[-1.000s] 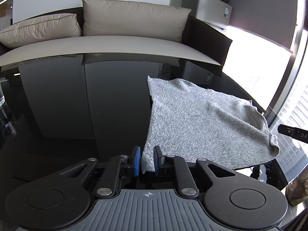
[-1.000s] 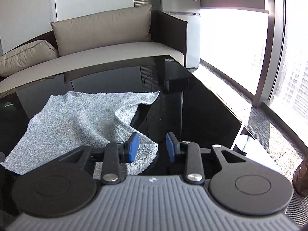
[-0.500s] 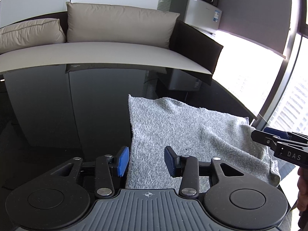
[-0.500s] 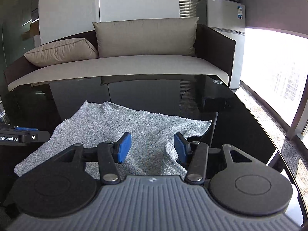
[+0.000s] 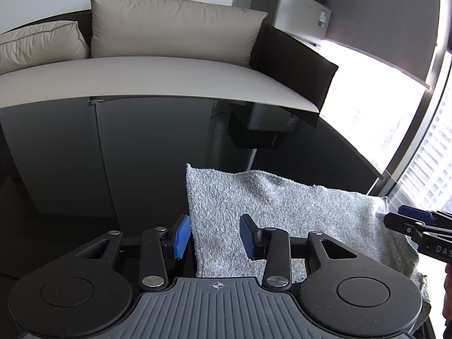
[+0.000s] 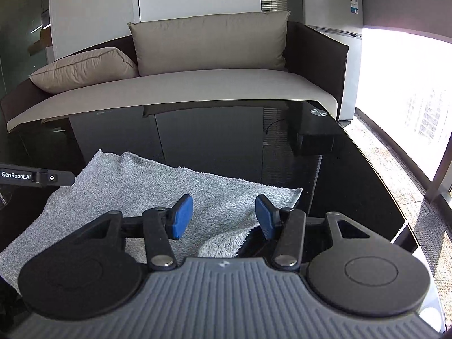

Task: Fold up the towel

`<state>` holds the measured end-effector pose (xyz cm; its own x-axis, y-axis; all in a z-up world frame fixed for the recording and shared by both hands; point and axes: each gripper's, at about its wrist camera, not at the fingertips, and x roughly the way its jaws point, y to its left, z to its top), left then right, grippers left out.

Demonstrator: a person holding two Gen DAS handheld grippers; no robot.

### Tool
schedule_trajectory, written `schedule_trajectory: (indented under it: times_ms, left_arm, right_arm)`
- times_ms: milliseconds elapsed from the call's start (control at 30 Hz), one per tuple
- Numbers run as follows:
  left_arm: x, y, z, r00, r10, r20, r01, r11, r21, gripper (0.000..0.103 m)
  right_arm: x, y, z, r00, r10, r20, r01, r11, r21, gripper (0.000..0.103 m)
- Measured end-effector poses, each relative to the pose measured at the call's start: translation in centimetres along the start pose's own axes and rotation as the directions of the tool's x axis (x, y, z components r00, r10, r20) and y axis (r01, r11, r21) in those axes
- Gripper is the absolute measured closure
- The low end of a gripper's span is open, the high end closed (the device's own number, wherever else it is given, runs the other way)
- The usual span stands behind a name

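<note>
On the shiny black desk lies a grey fluffy towel. From the left wrist camera, the towel spreads from the middle toward 3 o'clock. From the right wrist camera, the towel fills the 9 o'clock side, and one corner is flipped up in a small hump near the bottom middle.

The left gripper is open, with its two blue pads apart. Its jaws have just been opening. The towel's left edge sits under the gap, just beside the left pad, but nothing is pinched.

The right gripper is open too. The flipped corner lies below its gap, and the pads are not squeezing it. The right gripper also pokes into the left camera's picture at 3 o'clock, over the far side of the towel.

Behind the desk, at 12 o'clock, is a sofa with two tan pillows. A small silver fridge stands at 1 o'clock.
</note>
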<state>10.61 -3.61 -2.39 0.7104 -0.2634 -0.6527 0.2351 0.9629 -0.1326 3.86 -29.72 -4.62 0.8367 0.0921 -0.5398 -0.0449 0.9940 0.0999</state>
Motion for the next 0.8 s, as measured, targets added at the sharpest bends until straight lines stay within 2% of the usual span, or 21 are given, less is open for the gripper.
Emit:
schedule_trajectory:
  times_ms: [200, 300, 367, 467, 600, 800]
  left_arm:
    - [1.9, 0.0, 0.8, 0.999, 0.003, -0.032, -0.003, 1.0, 0.0, 0.067]
    - [2.5, -0.4, 1.0, 0.999, 0.017, -0.038, -0.016, 0.999, 0.031, 0.071]
    - [2.6, -0.6, 1.1, 0.999, 0.029, -0.038, -0.027, 0.998, 0.05, 0.086]
    - [2.6, -0.8, 0.9, 0.998, 0.058, -0.035, -0.055, 0.996, 0.072, 0.097]
    - [2.4, -0.8, 0.7, 0.996, 0.084, -0.028, -0.082, 0.995, 0.063, 0.099]
    - [1.8, 0.0, 0.7, 0.986, 0.165, -0.021, -0.164, 0.985, 0.043, 0.1]
  right_arm:
    - [0.7, -1.0, -0.1, 1.0, -0.003, -0.025, 0.003, 1.0, 0.015, 0.051]
    - [0.9, -1.3, -0.1, 1.0, -0.005, -0.027, 0.005, 1.0, 0.018, 0.051]
    - [1.1, -1.4, -0.1, 0.999, -0.005, -0.033, 0.005, 1.0, 0.017, 0.051]
    - [1.2, -1.4, -0.1, 0.999, -0.005, -0.035, 0.006, 1.0, 0.02, 0.051]
    - [1.3, -1.5, -0.1, 0.999, -0.006, -0.042, 0.007, 1.0, 0.028, 0.051]
    - [1.4, -1.3, -0.2, 0.999, -0.004, -0.048, 0.005, 1.0, 0.014, 0.051]
